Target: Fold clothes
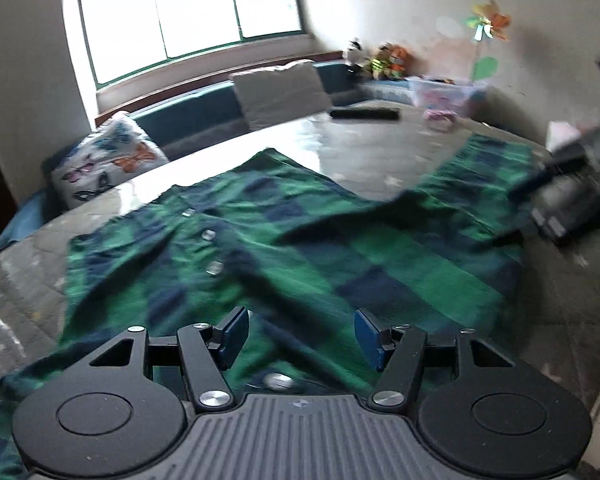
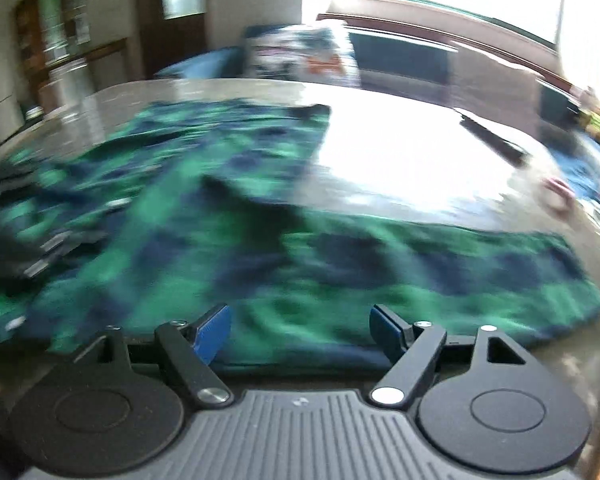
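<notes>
Fingers: left gripper (image 1: pixel 301 336) and right gripper (image 2: pixel 300 334) both wide, holding nothing.
Shirt (image 1: pixel 284 248): hem edge at lower centre, right view.
Desk (image 1: pixel 364 148): bare at upper right.

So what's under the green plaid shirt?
The shirt lies spread on a glossy grey table, which shows around its edges. Whether anything else sits beneath the fabric cannot be seen, since the cloth covers that area. Both grippers are open above it.
</notes>
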Demonstrator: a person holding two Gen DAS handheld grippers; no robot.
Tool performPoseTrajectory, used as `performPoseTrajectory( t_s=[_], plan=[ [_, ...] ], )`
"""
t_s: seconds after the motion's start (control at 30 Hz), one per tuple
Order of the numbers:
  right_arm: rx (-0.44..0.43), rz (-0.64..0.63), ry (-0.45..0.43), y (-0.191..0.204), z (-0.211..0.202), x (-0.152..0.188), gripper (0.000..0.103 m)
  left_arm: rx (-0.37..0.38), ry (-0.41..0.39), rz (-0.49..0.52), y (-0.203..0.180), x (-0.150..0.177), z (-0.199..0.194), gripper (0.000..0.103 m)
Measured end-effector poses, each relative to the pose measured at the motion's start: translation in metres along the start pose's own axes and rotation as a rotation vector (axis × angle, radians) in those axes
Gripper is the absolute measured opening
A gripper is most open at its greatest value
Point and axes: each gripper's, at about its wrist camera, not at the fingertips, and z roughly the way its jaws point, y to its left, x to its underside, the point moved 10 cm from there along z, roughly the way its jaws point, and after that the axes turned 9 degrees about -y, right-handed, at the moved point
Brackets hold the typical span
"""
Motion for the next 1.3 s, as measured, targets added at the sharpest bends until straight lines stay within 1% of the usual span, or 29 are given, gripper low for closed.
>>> performPoseTrajectory(
  t_s=[0.07, 0.17, 0.3, 0.37, 0.43, 0.57, 0.63, 0.73, 0.83, 0.9, 0.93, 0.97, 1.0, 1.03, 1.07, 1.1, 1.13, 1.17, 1.23, 1.3],
  plan=[
    [0.05, 0.031, 0.001, -0.023, 0.005, 0.001, 0.074, 0.014, 0.013, 0.018, -0.008, 0.006, 0.001, 0.062],
    [0.141, 0.063, 0.008, -0.06, 0.012, 0.003, 0.071, 0.021, 0.025, 0.039, -0.013, 0.011, 0.001, 0.062],
    [0.262, 0.104, 0.017, -0.108, 0.02, 0.006, 0.071, 0.024, 0.028, 0.039, -0.013, 0.013, 0.001, 0.064],
    [0.313, 0.11, 0.017, -0.125, 0.022, 0.005, 0.071, 0.024, 0.029, 0.039, -0.012, 0.013, 0.001, 0.065],
    [0.403, 0.121, 0.024, -0.15, 0.024, 0.004, 0.071, 0.024, 0.028, 0.038, -0.012, 0.014, 0.001, 0.065],
    [0.5, 0.19, 0.038, -0.186, 0.029, 0.005, 0.072, 0.024, 0.029, 0.034, -0.011, 0.013, 0.0, 0.065],
    [0.549, 0.204, 0.041, -0.199, 0.029, 0.004, 0.074, 0.023, 0.028, 0.032, -0.011, 0.012, -0.001, 0.065],
    [0.551, 0.262, 0.04, -0.212, 0.031, 0.006, 0.079, 0.017, 0.019, 0.025, -0.008, 0.01, -0.005, 0.066],
    [0.54, 0.331, 0.029, -0.222, 0.033, 0.009, 0.079, 0.008, 0.01, 0.02, -0.004, 0.007, -0.008, 0.066],
    [0.521, 0.38, 0.018, -0.225, 0.034, 0.012, 0.077, 0.002, 0.005, 0.016, -0.001, 0.005, -0.01, 0.067],
    [0.508, 0.397, 0.01, -0.225, 0.031, 0.013, 0.073, -0.002, 0.004, 0.014, 0.0, 0.005, -0.01, 0.067],
    [0.503, 0.402, 0.004, -0.224, 0.03, 0.012, 0.065, -0.005, 0.003, 0.013, 0.001, 0.005, -0.011, 0.067],
    [0.501, 0.396, -0.001, -0.223, 0.028, 0.012, 0.06, -0.008, 0.003, 0.012, 0.002, 0.004, -0.011, 0.067],
    [0.494, 0.394, -0.007, -0.221, 0.027, 0.011, 0.05, -0.011, 0.002, 0.011, 0.003, 0.004, -0.012, 0.067],
    [0.486, 0.393, -0.013, -0.22, 0.026, 0.01, 0.037, -0.015, 0.001, 0.01, 0.004, 0.004, -0.012, 0.067],
    [0.474, 0.398, -0.02, -0.219, 0.025, 0.009, 0.03, -0.018, 0.001, 0.009, 0.006, 0.004, -0.012, 0.067],
    [0.462, 0.404, -0.026, -0.219, 0.025, 0.008, 0.014, -0.022, 0.001, 0.007, 0.007, 0.004, -0.012, 0.067],
    [0.443, 0.419, -0.037, -0.217, 0.024, 0.007, 0.011, -0.025, 0.001, 0.006, 0.008, 0.004, -0.013, 0.067],
    [0.447, 0.414, -0.05, -0.213, 0.021, 0.005, 0.008, -0.032, -0.002, 0.002, 0.012, 0.004, -0.015, 0.067],
    [0.422, 0.405, -0.08, -0.201, 0.014, -0.004, 0.007, -0.041, -0.005, -0.004, 0.016, 0.005, -0.017, 0.067]
  ],
)
